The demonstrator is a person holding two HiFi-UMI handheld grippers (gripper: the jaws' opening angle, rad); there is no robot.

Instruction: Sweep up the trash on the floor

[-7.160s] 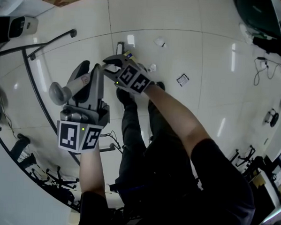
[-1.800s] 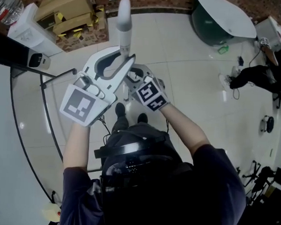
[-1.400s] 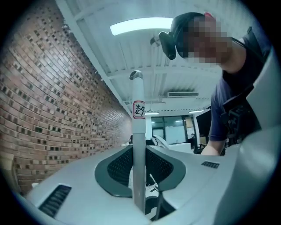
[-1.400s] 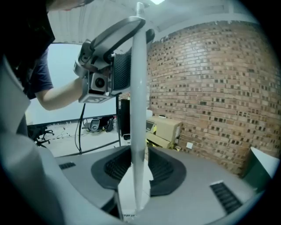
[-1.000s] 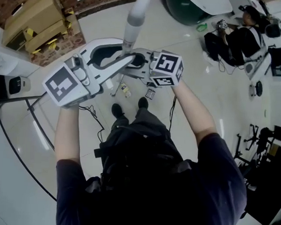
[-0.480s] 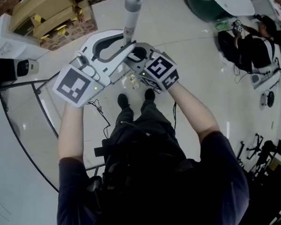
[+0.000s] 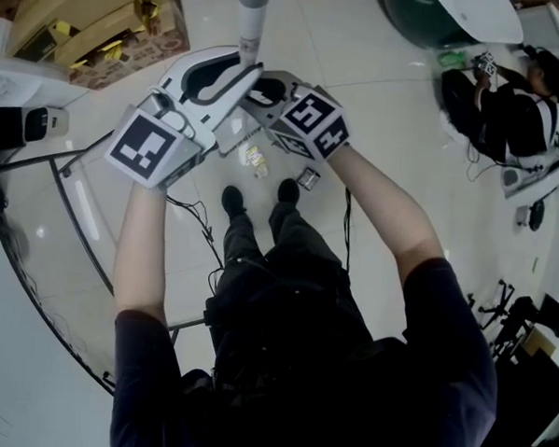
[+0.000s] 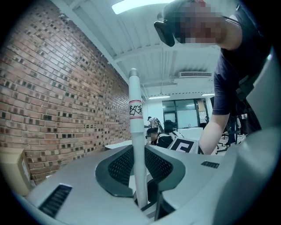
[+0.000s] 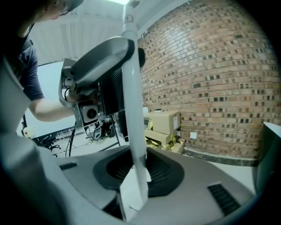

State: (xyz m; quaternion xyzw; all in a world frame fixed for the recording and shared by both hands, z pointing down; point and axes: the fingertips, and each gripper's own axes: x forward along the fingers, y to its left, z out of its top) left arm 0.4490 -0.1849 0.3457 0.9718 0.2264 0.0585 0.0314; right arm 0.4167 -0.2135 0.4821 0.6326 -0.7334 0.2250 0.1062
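**Both claws clamped on the broom handle, trash lying by your shoes**

The pale tiled floor (image 7: 405, 140) lay open ahead of you and to your right, as far as a seated person (image 7: 510, 108) near its far right edge. Cardboard boxes (image 7: 85, 16) hemmed its far left corner. Only the gripper views showed the brick wall (image 8: 52, 96) behind them. Your left gripper (image 7: 239, 68) and right gripper (image 7: 260, 94) met tip to tip, each narrowed onto the white broom handle (image 7: 250, 15) upright between its jaws, the left one higher up. Both had just been closing on it. Only the head view showed the trash: a small bottle (image 7: 255, 158) and a smaller scrap (image 7: 307, 178) on the floor, just ahead of your shoes (image 7: 232, 200).
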